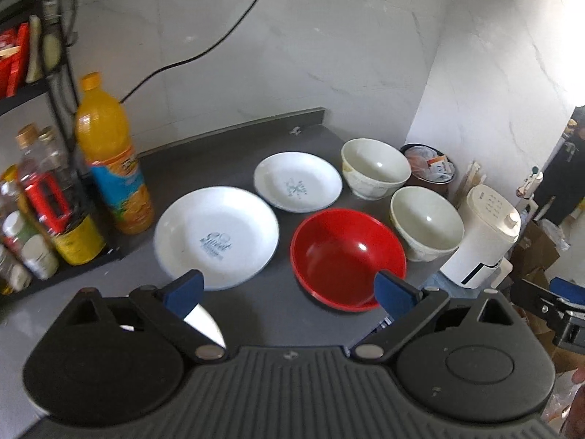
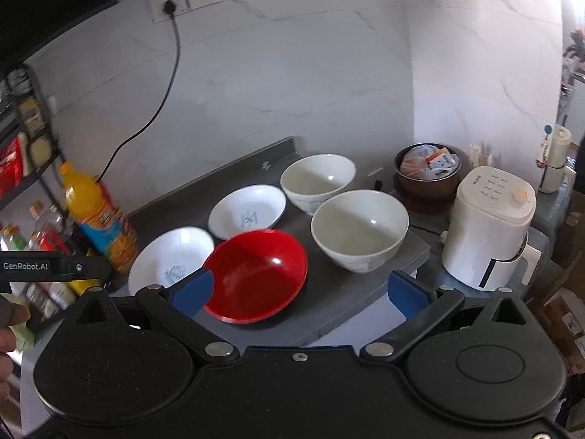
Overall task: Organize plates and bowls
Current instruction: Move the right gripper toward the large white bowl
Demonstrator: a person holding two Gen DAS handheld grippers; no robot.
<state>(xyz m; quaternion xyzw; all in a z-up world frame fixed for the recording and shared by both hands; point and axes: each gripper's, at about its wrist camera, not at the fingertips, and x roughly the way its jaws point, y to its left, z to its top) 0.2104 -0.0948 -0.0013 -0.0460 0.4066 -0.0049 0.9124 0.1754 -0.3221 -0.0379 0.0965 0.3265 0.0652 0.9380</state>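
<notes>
On the dark grey counter (image 1: 226,161) lie a large white plate (image 1: 216,236) with blue print, a smaller white plate (image 1: 298,182), a red bowl (image 1: 347,256) and two pale bowls, one far (image 1: 374,168) and one near (image 1: 424,221). My left gripper (image 1: 289,294) hovers open above the counter's front, nothing between its blue fingers. A third white plate's edge (image 1: 204,323) shows under its left finger. My right gripper (image 2: 299,292) is open too, held above the red bowl (image 2: 256,274) and the nearer pale bowl (image 2: 360,228), touching neither.
An orange juice bottle (image 1: 109,153) and a black rack (image 1: 36,84) of jars and bottles stand at the left. A white air fryer (image 2: 490,230) and a brown pot (image 2: 427,172) of packets sit right of the counter's edge. A black cable (image 2: 161,91) hangs from a wall socket.
</notes>
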